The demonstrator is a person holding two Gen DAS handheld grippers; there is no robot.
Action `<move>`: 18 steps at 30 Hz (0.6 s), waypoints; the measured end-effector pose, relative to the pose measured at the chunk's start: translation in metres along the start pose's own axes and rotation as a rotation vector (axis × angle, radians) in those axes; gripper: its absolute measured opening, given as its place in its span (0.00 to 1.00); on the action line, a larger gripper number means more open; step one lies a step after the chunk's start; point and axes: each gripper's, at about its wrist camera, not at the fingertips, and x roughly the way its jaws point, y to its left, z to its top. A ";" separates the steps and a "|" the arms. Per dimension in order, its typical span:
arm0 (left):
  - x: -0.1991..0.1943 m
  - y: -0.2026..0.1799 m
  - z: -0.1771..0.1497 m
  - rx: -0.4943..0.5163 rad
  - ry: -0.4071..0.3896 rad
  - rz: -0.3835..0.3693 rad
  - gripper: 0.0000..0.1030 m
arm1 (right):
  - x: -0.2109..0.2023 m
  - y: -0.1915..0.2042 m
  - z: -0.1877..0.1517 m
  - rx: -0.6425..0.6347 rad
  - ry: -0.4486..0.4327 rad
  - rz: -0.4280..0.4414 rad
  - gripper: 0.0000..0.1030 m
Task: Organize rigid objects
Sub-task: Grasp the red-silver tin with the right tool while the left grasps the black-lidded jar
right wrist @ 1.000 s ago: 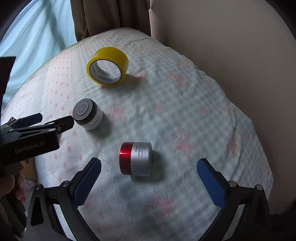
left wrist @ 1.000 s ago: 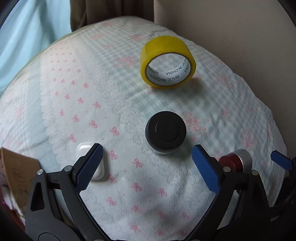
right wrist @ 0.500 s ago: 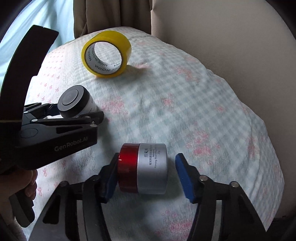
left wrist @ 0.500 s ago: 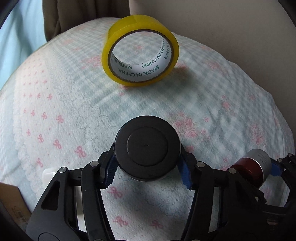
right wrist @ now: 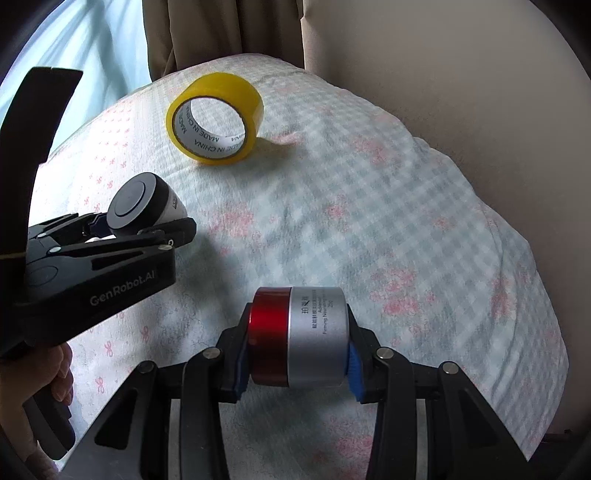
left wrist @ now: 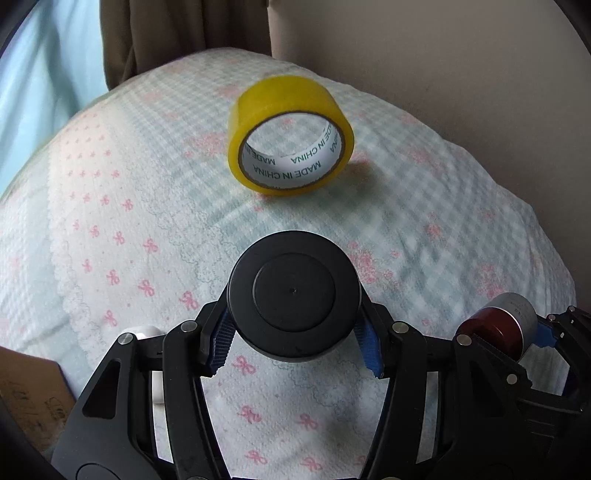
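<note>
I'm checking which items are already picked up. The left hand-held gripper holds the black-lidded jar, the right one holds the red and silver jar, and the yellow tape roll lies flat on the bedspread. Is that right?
Not quite. The yellow tape roll is not lying flat; it stands on its edge, as the right wrist view shows. The rest holds: the left hand-held gripper holds the black-lidded jar, and the right hand-held gripper holds the red and silver jar, over the bedspread.

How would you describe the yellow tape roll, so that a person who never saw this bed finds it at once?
Look at the checked bedcover, at its far end near the brown curtain. There the tape roll stands on its edge, free of both grippers. It alone is yellow and hollow, with MADE IN CHINA printed inside its white core.
</note>
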 end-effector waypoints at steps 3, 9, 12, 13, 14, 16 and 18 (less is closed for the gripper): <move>-0.030 -0.002 0.009 -0.016 -0.026 0.013 0.52 | -0.023 -0.003 0.007 0.001 -0.021 0.005 0.37; -0.110 -0.011 0.024 -0.065 -0.081 0.041 0.52 | -0.093 -0.008 0.027 -0.014 -0.064 0.037 0.37; -0.159 -0.013 0.029 -0.105 -0.114 0.066 0.52 | -0.133 -0.006 0.039 -0.049 -0.080 0.060 0.37; -0.176 -0.013 0.031 -0.122 -0.125 0.075 0.52 | -0.146 -0.005 0.043 -0.065 -0.082 0.075 0.37; -0.193 -0.013 0.031 -0.139 -0.135 0.086 0.52 | -0.159 -0.003 0.048 -0.082 -0.086 0.091 0.37; -0.226 -0.012 0.032 -0.173 -0.157 0.114 0.52 | -0.187 0.004 0.053 -0.129 -0.097 0.117 0.37; -0.256 -0.005 0.028 -0.213 -0.170 0.139 0.52 | -0.209 0.013 0.059 -0.174 -0.103 0.146 0.37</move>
